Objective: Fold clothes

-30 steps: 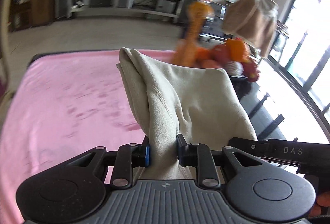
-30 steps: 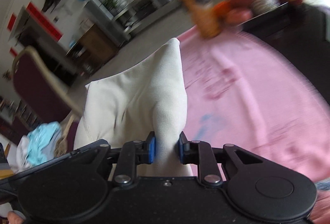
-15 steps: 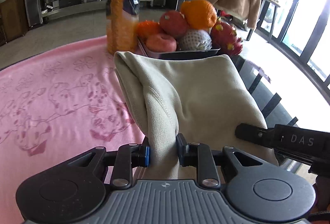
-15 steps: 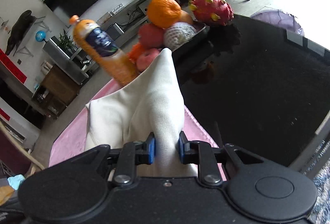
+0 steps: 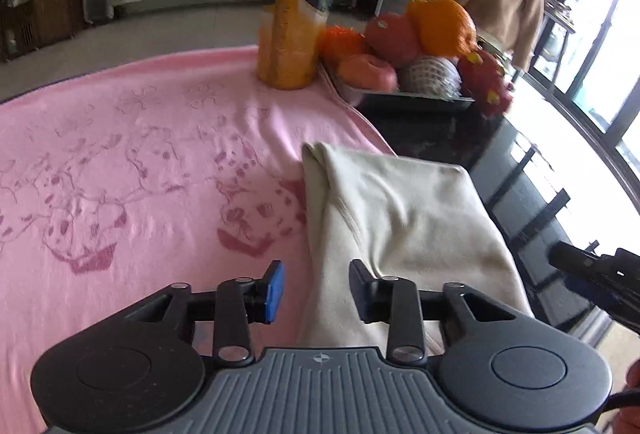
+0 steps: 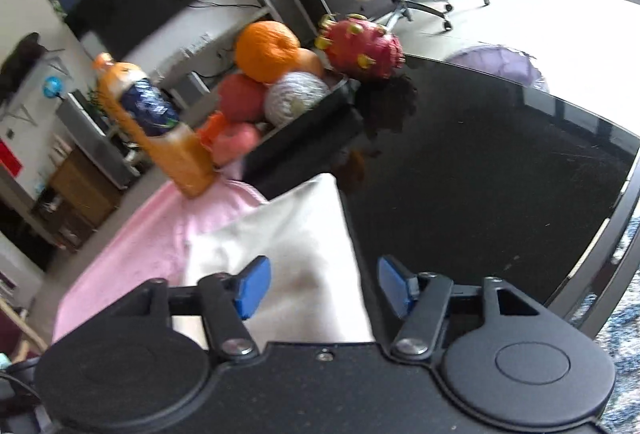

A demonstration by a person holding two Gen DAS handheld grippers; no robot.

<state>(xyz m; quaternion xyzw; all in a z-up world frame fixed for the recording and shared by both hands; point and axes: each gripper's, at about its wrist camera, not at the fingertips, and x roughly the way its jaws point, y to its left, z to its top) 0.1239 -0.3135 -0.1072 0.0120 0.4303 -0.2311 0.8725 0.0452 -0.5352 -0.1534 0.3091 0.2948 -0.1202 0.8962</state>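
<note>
On the pink blanket's (image 5: 152,170) right edge, half over the dark table (image 6: 500,170), lies the folded beige garment (image 5: 404,210). My left gripper (image 5: 316,288) and right gripper (image 6: 320,286) both stand released, fingers spread above it.

Folded cream-beige soft knit garment (image 5: 404,222), compact rectangular bundle with a visible seam line. Lies flat at the right edge of the pink patterned cloth (image 5: 140,170), far corner overhanging onto the black glossy tabletop (image 6: 500,170). Folded edge faces left; surface slightly rumpled. Near the black fruit tray (image 6: 304,142).
</note>
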